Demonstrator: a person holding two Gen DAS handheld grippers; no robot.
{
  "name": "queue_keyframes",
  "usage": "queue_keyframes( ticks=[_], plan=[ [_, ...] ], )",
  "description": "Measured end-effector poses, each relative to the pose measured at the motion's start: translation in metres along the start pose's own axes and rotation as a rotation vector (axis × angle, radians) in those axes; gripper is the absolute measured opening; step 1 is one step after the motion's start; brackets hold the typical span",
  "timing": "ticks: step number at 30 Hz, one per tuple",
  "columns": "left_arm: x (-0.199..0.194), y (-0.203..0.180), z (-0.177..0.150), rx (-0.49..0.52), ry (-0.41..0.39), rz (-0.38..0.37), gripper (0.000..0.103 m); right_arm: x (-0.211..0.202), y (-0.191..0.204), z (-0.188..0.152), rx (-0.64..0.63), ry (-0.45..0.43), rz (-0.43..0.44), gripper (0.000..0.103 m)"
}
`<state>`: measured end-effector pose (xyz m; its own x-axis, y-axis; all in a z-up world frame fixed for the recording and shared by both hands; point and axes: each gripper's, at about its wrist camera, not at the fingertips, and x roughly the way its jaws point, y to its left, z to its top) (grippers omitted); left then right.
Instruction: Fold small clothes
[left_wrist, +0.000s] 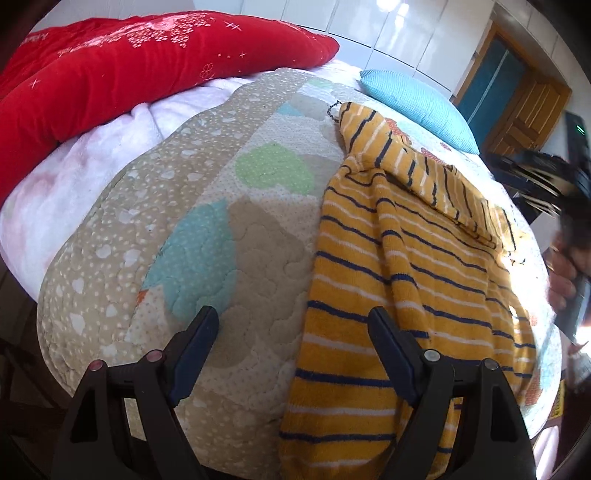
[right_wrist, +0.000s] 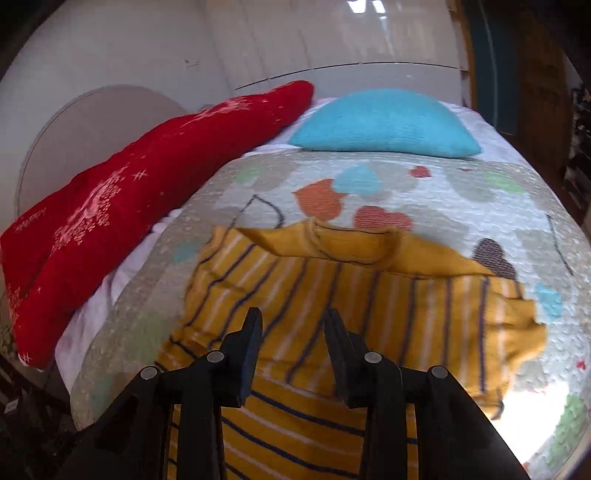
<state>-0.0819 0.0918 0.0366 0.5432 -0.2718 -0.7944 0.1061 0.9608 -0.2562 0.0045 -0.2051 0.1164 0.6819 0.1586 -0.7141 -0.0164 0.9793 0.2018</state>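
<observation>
A small yellow garment (left_wrist: 402, 258) with navy and white stripes lies on the quilted bedspread (left_wrist: 229, 206), one part folded over itself. My left gripper (left_wrist: 293, 325) hovers at the garment's near left edge, open wide; its right finger is over the cloth and its left finger over the quilt. In the right wrist view the same garment (right_wrist: 369, 291) is spread out, its far edge turned over to a plain yellow side. My right gripper (right_wrist: 293, 325) hangs above it, jaws partly apart with nothing pinched. That right gripper (left_wrist: 569, 221) also appears blurred at the left view's right edge, with a hand (left_wrist: 565, 273) gripping it.
A red cushion (left_wrist: 122, 74) with a white pattern lies along the far left of the bed, on white bedding (left_wrist: 92, 155). A blue pillow (right_wrist: 384, 122) sits at the head. A wooden door (left_wrist: 517, 103) stands beyond the bed. Bright sunlight (right_wrist: 535, 402) hits the near right corner.
</observation>
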Motion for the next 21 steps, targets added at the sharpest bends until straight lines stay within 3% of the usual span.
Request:
queue_keyframes(
  ticks=[5,7,8,10,14,18,21],
  plan=[
    [-0.017,0.024,0.0,-0.063,-0.027,0.019,0.082,0.11,0.062,0.016,-0.025,0.16,0.025,0.035],
    [-0.021,0.035,0.002,-0.087,-0.036,0.031,0.082,0.153,0.077,0.011,0.024,0.287,0.102,0.037],
    [-0.023,0.04,0.002,-0.097,-0.038,0.035,0.082,0.164,0.087,0.009,0.011,0.305,0.125,0.039],
    [-0.024,0.048,0.001,-0.11,-0.038,0.044,0.082,0.162,0.103,0.008,-0.034,0.296,0.152,0.047],
    [-0.025,0.056,0.0,-0.113,-0.033,0.043,0.082,0.117,0.094,0.005,-0.061,0.249,0.222,0.047],
    [-0.022,0.046,0.001,-0.079,-0.036,0.025,0.082,0.07,0.042,-0.009,-0.098,0.217,0.07,0.047],
    [-0.018,0.031,0.003,-0.027,-0.031,0.02,0.082,0.047,-0.039,-0.018,0.02,0.235,-0.123,0.047]
  ],
)
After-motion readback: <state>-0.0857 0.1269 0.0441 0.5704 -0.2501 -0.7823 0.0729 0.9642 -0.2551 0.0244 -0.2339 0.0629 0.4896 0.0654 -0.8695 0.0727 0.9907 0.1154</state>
